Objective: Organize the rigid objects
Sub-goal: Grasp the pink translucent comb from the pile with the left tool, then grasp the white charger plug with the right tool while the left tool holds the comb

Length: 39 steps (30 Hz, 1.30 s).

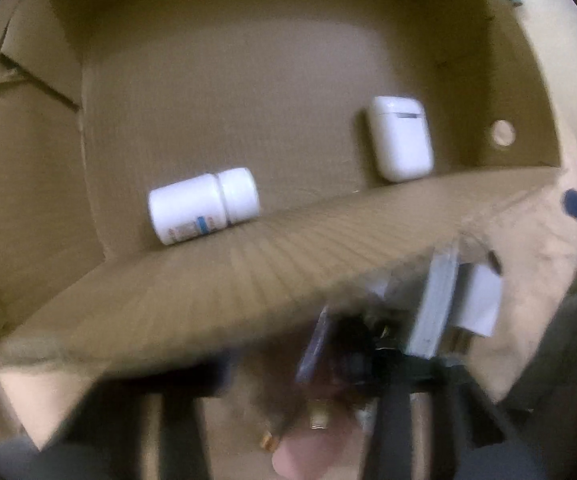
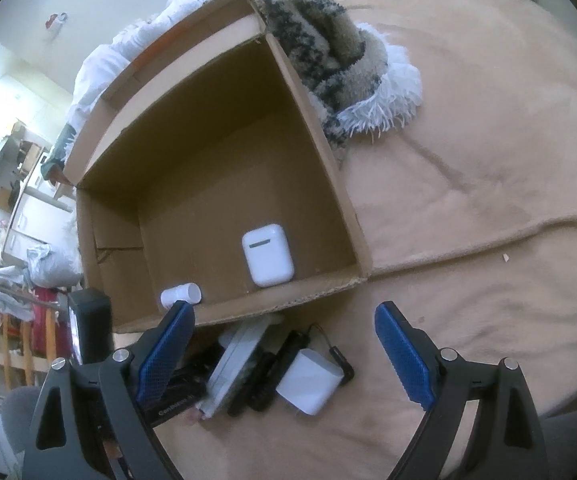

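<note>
An open cardboard box (image 2: pixel 328 168) lies on a tan bedcover. On its floor are a white pill bottle (image 1: pixel 204 204) on its side and a white earbud case (image 1: pixel 402 138). In front of the box is a small pile: a white charger (image 2: pixel 308 386), a grey-white flat case (image 2: pixel 240 360) and black gadgets (image 2: pixel 264 376). My left gripper (image 1: pixel 348 364) reaches down into the pile, heavily blurred, with its pads narrowed around a dark gadget (image 1: pixel 352 356). My right gripper (image 2: pixel 284 312) hovers open above the pile, holding nothing.
A patterned rug with a white fringe (image 2: pixel 336 52) leans on the box's far right wall. White bedding (image 2: pixel 128 40) lies behind the box. The tan bedcover (image 2: pixel 468 160) spreads to the right. Shelves and a wooden railing (image 2: pixel 8 344) stand at the left.
</note>
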Motion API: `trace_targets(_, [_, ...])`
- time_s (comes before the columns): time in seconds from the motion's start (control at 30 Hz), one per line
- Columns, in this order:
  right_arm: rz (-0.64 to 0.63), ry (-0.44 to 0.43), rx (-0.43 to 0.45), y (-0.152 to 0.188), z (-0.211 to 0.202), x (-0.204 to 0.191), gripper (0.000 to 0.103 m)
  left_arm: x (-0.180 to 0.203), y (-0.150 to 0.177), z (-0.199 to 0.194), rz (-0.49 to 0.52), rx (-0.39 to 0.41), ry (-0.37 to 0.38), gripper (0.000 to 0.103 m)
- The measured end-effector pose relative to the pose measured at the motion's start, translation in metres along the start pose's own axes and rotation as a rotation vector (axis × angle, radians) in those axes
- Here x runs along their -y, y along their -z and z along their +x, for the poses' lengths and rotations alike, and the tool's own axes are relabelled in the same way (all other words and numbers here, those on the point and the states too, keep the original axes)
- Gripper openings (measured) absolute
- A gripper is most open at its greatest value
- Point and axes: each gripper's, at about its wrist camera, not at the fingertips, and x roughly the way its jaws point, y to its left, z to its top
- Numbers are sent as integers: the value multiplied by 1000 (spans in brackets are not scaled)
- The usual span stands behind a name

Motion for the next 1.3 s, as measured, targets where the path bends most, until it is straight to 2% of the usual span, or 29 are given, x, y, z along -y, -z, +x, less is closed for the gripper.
trace_targets(0.07, [-3,10,-7,1,2,0,97,2,4,-2,22,-18,35,23])
trace_targets(0.17, [-7,19,-16,2,3,1,97,0,10,-13,3,-20,30,17])
trace_targets(0.23, [-2,19,-21,4,4,2,97,-4,16,-23,-28,-23,59,17])
trace_targets(0.43, [17,-6,-66,8,8,6,97,-13,27,-52,-125,-5,83,16])
trace_targets(0.57, [35,-18,-122,14,14,10,97,-26,39,-68,-188,31,21,16])
trace_targets(0.73, [82,3,-251,29,39,16,97,-42,57,-70,-265,49,-82,16])
trace_targets(0.8, [138,3,-286,37,50,22,92,-45,57,-67,-283,53,-97,16])
trace_targets(0.93, [239,20,-307,50,64,34,63,-49,57,-72,-295,66,-104,16])
trace_targets(0.97, [246,32,-301,51,66,35,59,-50,57,-73,-294,67,-108,16])
trace_targets(1.17, [225,59,-298,52,75,25,59,-43,58,-67,-276,43,-130,16])
trace_targets(1.3, [178,87,-286,51,85,14,64,-39,53,-59,-280,33,-128,16])
